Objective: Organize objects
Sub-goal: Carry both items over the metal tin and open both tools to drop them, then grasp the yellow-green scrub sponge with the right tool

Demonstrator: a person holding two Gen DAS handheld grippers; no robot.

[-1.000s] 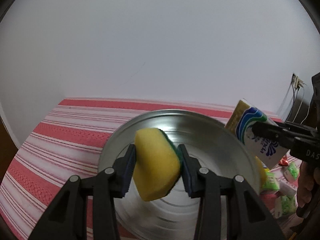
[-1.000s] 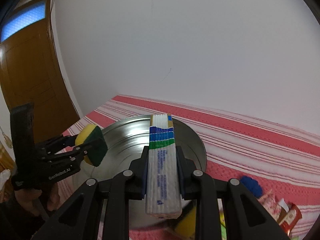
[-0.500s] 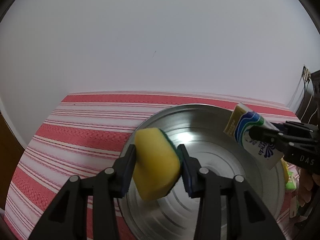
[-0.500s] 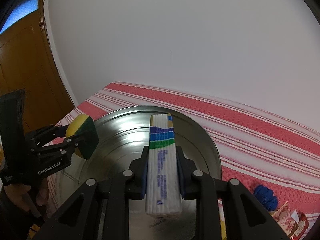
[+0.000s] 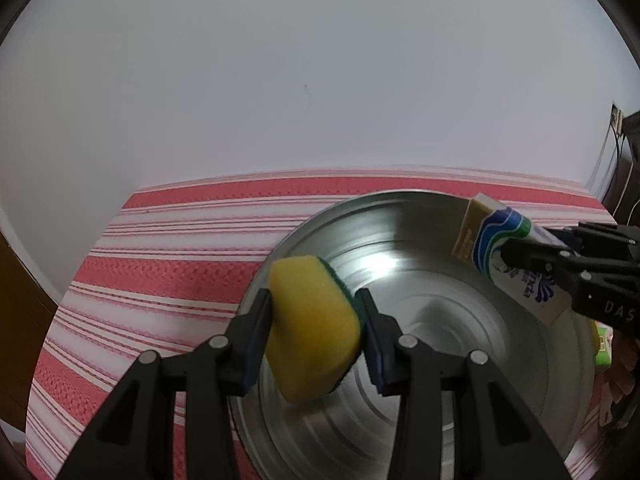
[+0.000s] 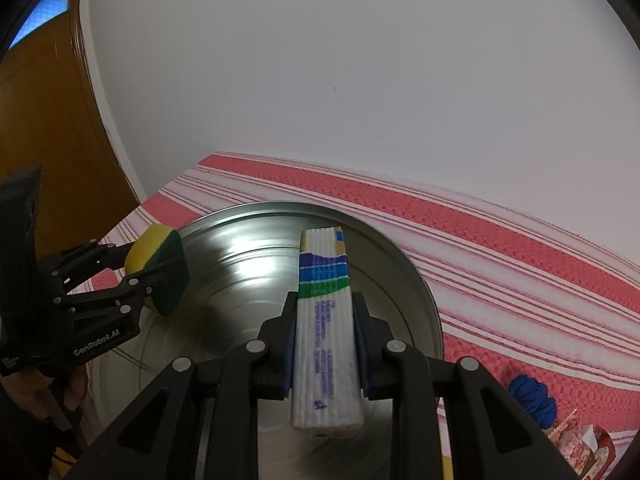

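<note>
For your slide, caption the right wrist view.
Right tool holds a tissue pack over the metal basin; left tool holds a sponge.

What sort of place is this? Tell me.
Probably a room in a home: a table under a red-striped cloth against a plain white wall, a wooden door beside it, a metal basin on top.

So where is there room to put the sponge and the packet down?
The metal basin is bare inside. The striped cloth left of it and behind it, up to the wall, is free too. It's crowded at the basin's right, by the blue yarn and snack packets.
</note>
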